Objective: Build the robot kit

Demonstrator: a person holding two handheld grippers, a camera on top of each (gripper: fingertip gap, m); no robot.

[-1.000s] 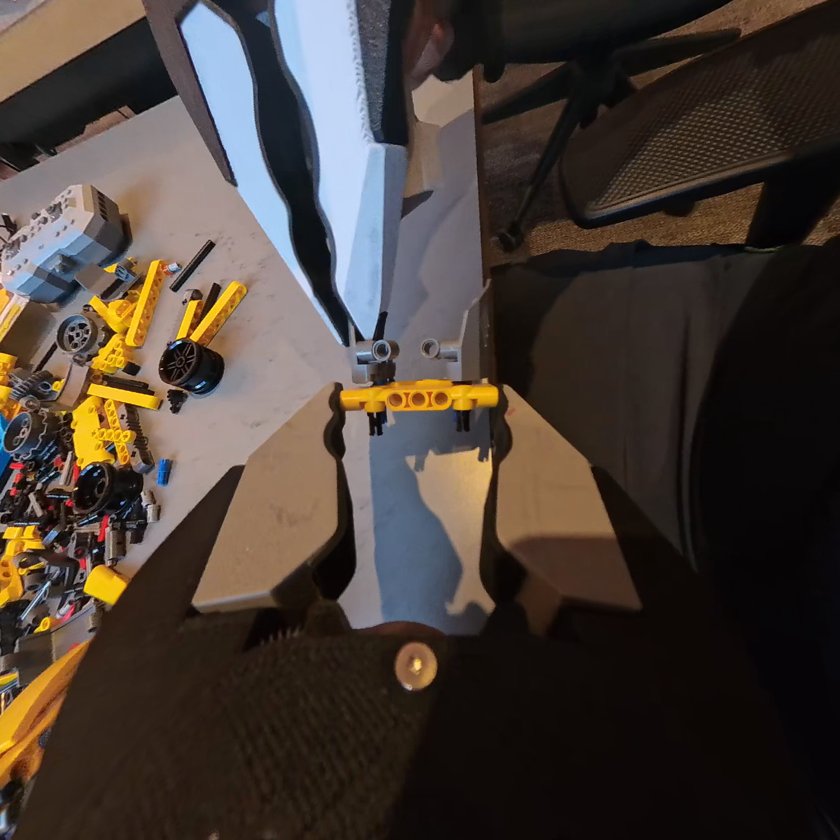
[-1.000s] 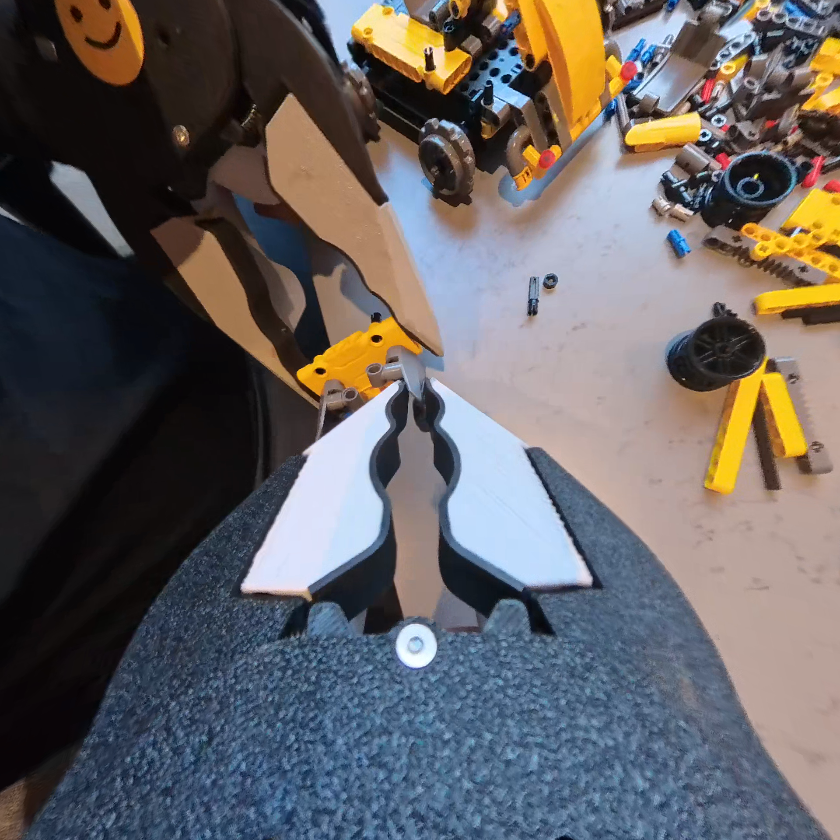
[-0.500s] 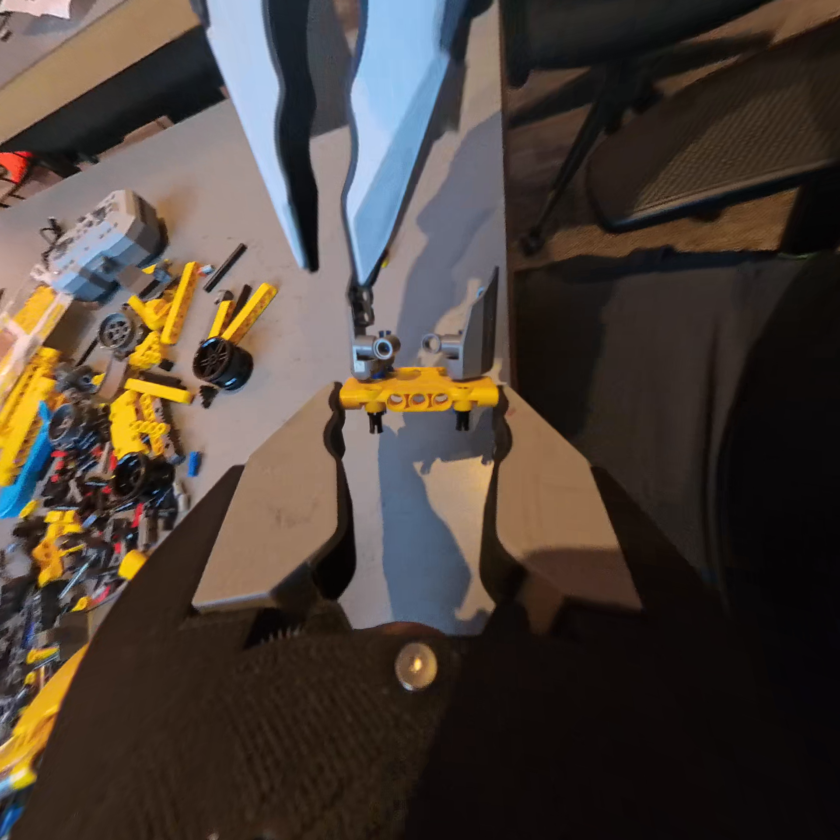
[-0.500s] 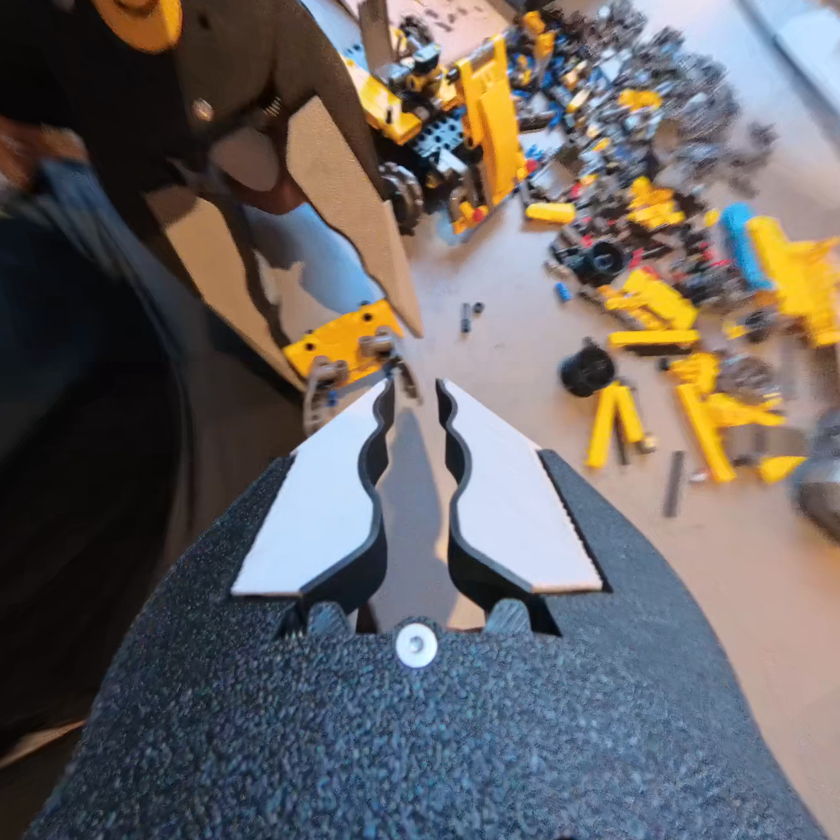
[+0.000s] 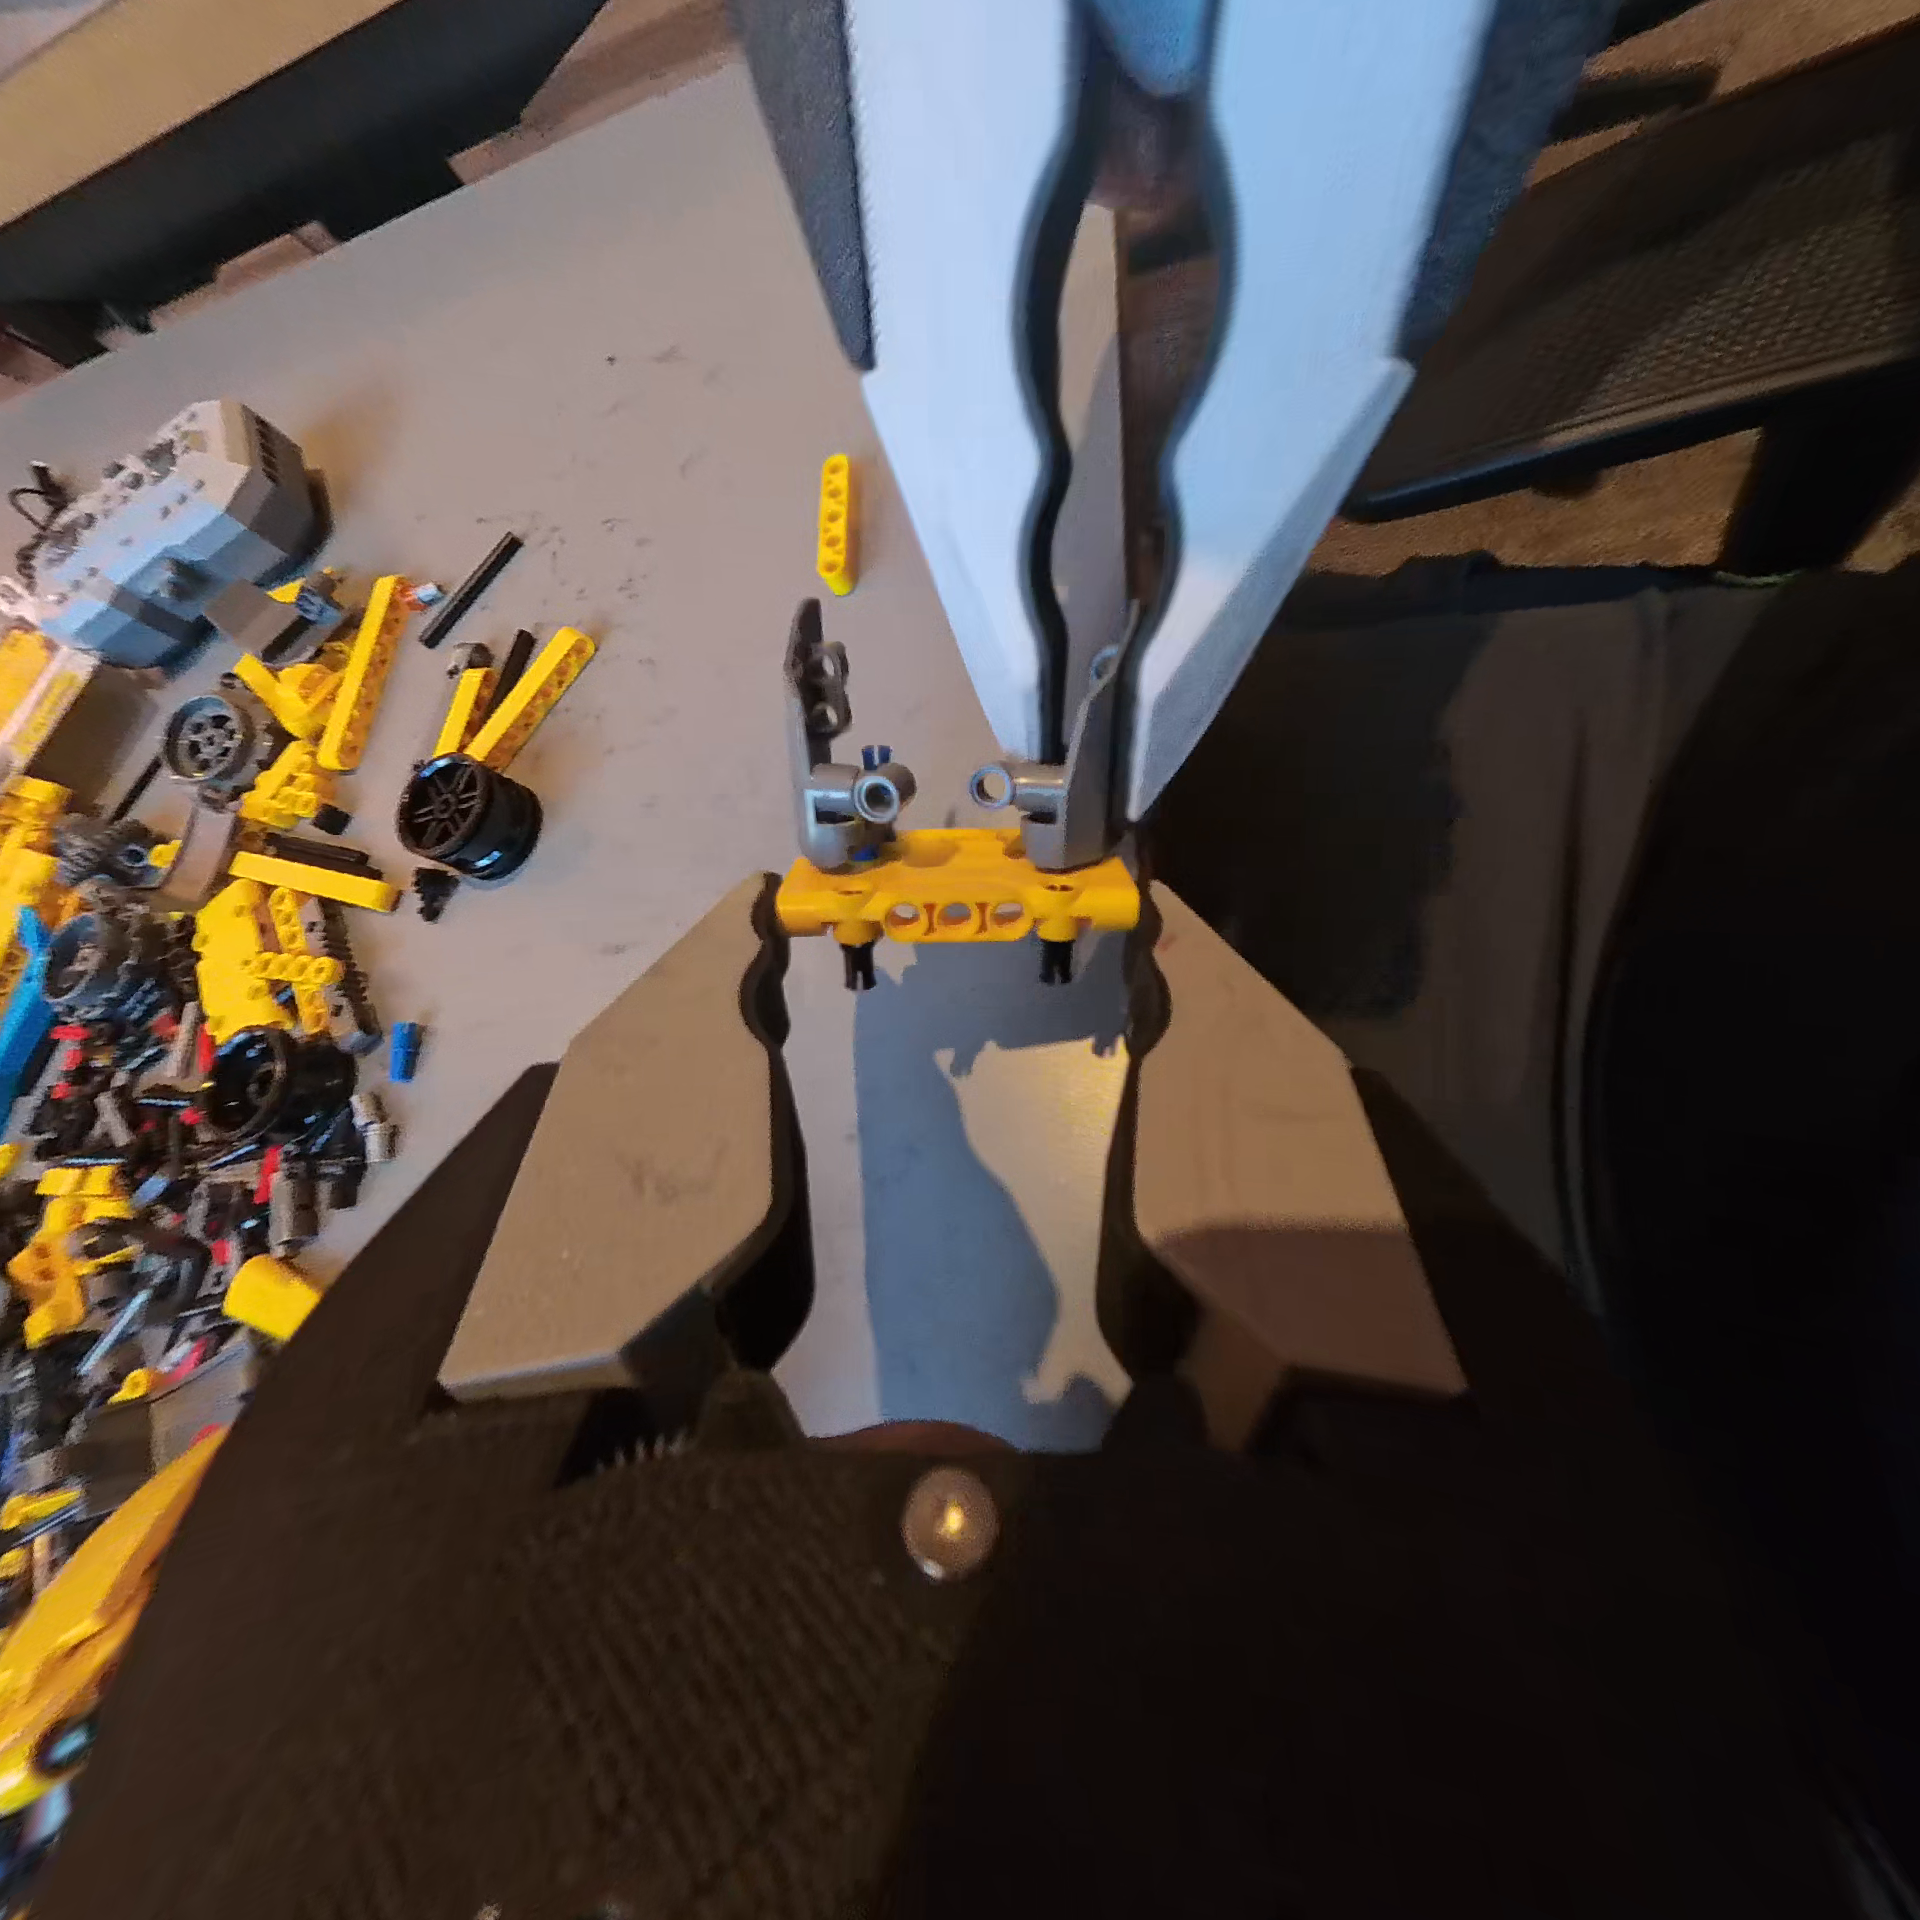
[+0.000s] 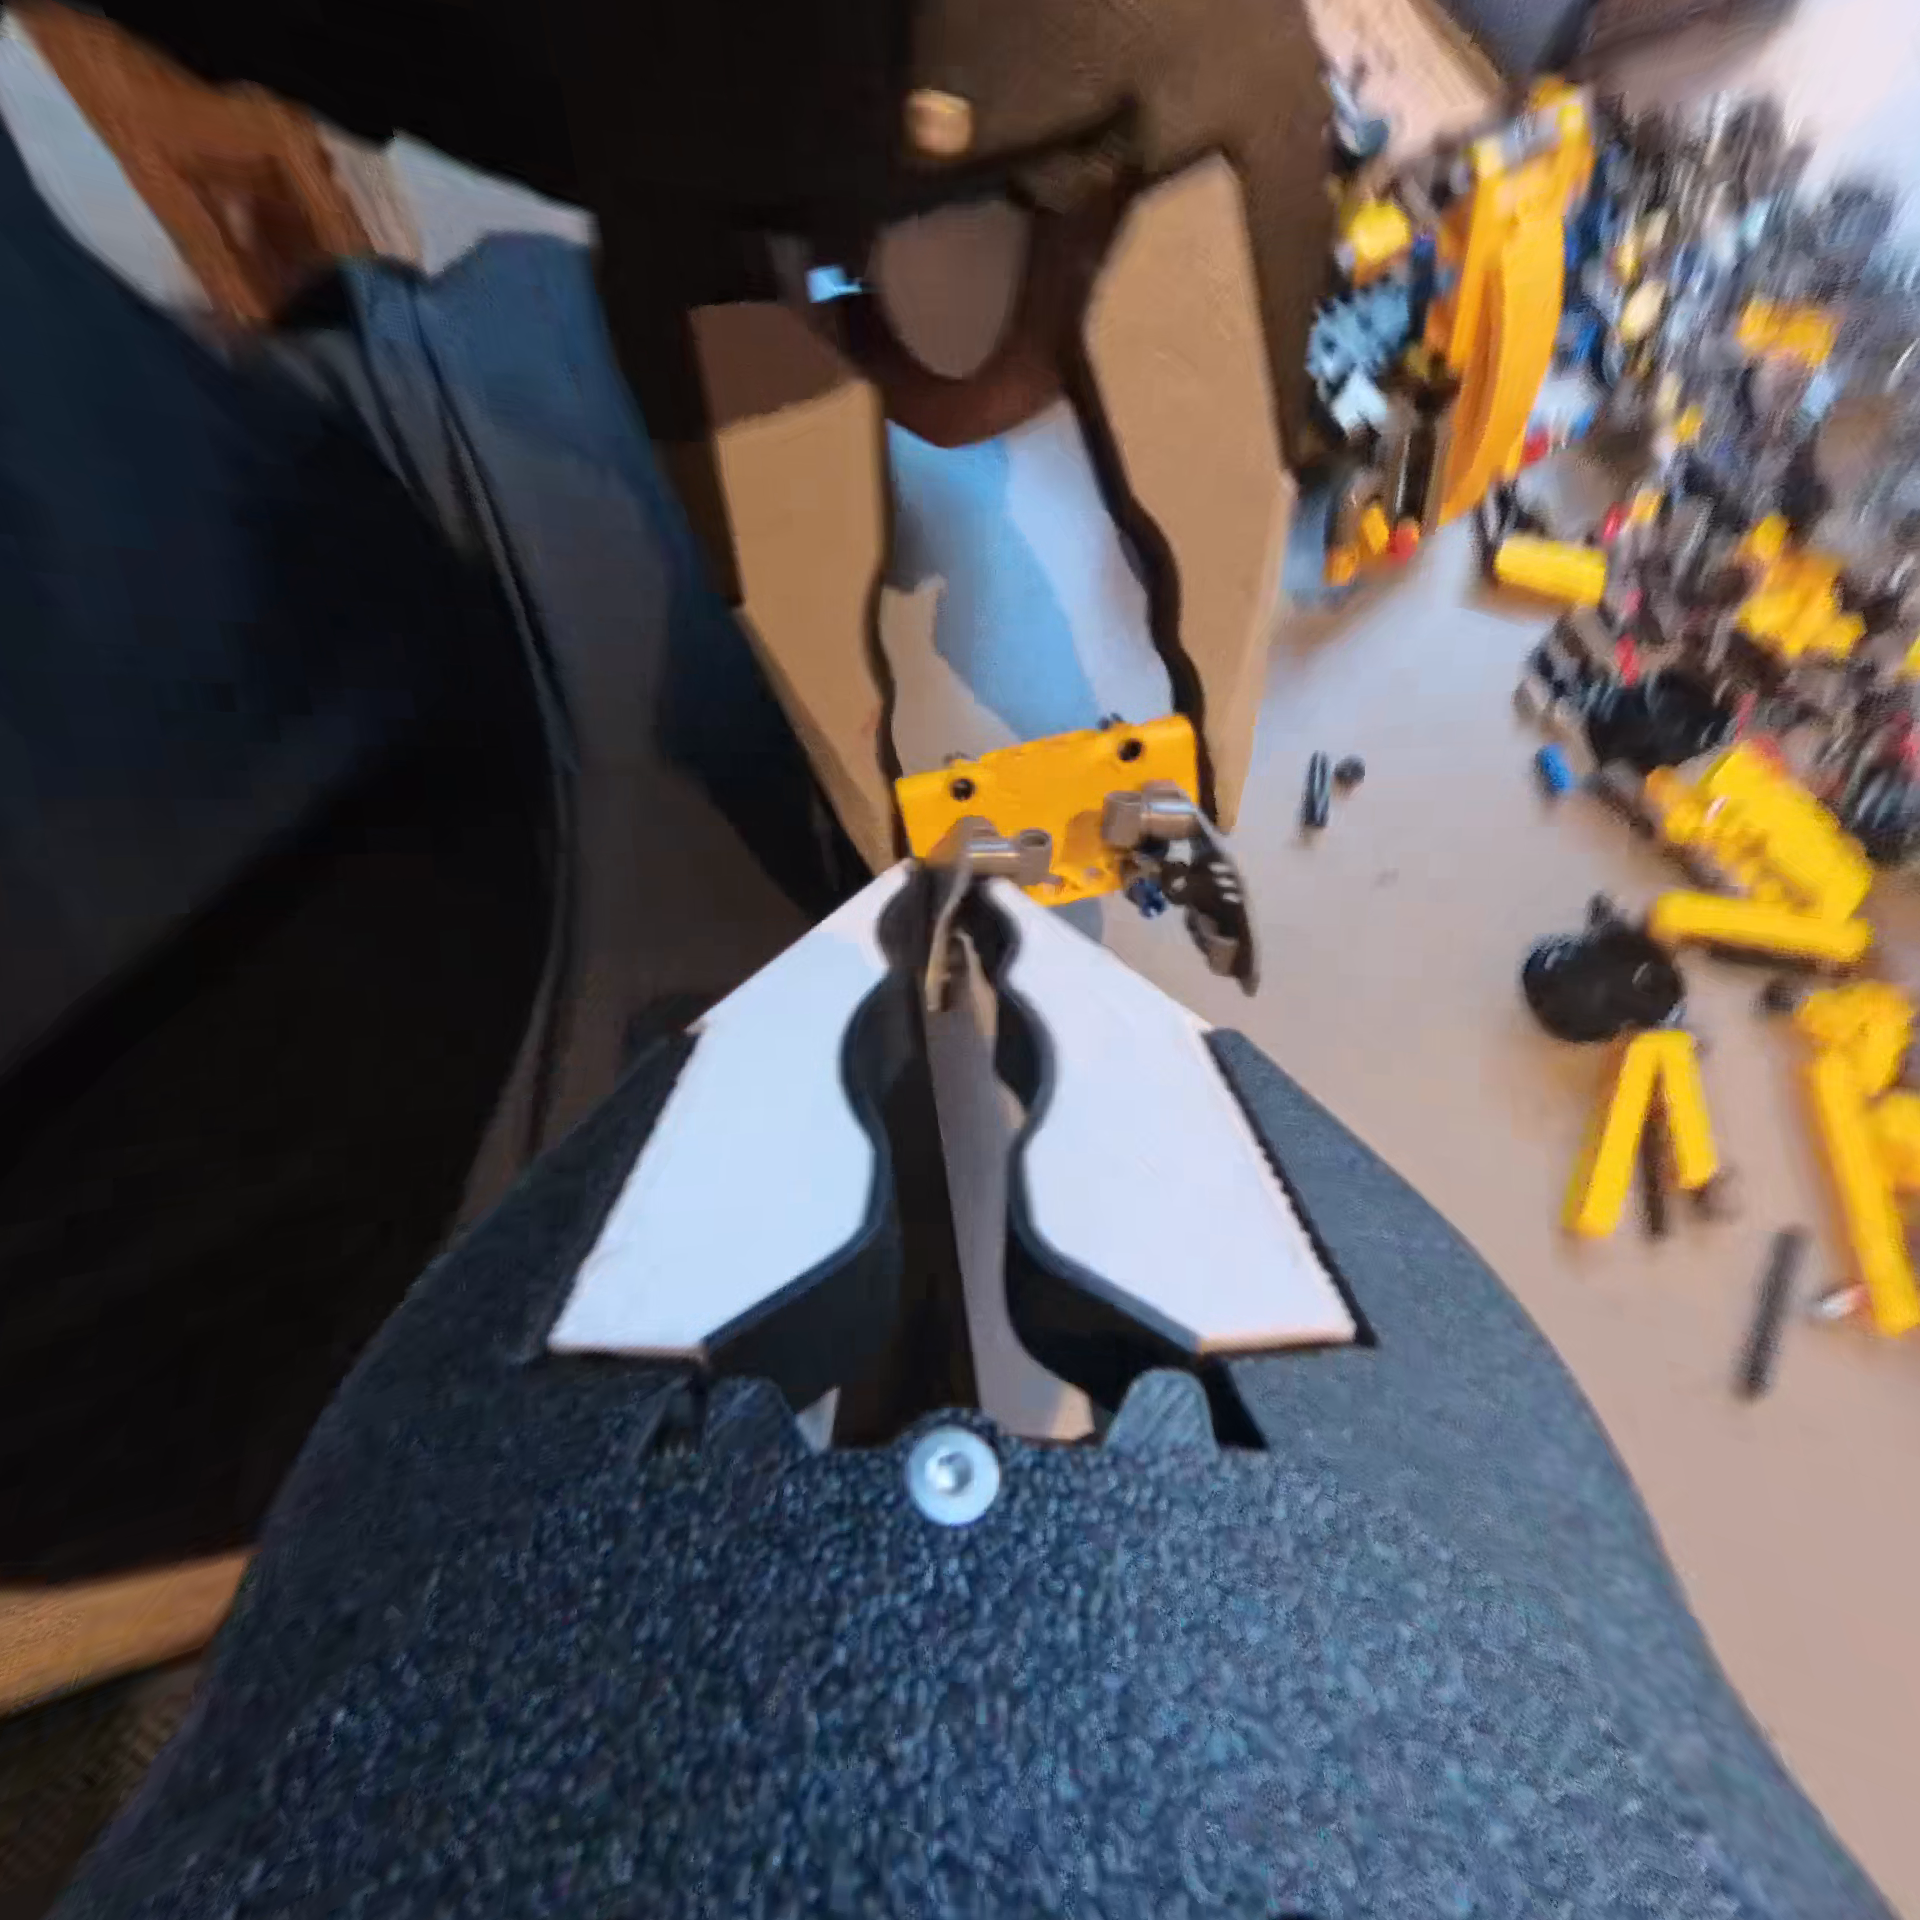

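My left gripper [image 5: 954, 916] is shut on a yellow beam frame [image 5: 956, 906], gripping it by both ends above the table's near edge. Two grey connectors stand on the frame, each with a thin grey panel. My right gripper [image 6: 951, 883] is shut on the right-hand grey panel [image 6: 940, 961], and it comes in from the top in the left wrist view [image 5: 1086, 800]. The other panel [image 5: 816, 707] stands free on the frame's left side. In the right wrist view the frame [image 6: 1039, 800] sits between the left gripper's tan fingers [image 6: 1184, 468].
A heap of yellow, black and grey bricks [image 5: 156, 1039] covers the table's left side, with a black wheel [image 5: 468, 816], a grey motor block [image 5: 166, 540] and a short yellow beam [image 5: 834, 509]. A mesh chair [image 5: 1714, 312] and a person's dark-clothed lap [image 5: 1558, 935] lie past the table edge. The grippers are tip to tip, or close to it. My left tips are roughly 12 cm from the black wheel [image 5: 468, 816]. Seen from the right wrist view [image 6: 1601, 971] as well.
My right gripper let go of the left grey panel, opened and drew back, then moved across and shut on the right grey panel. My left gripper kept hold of the yellow frame.
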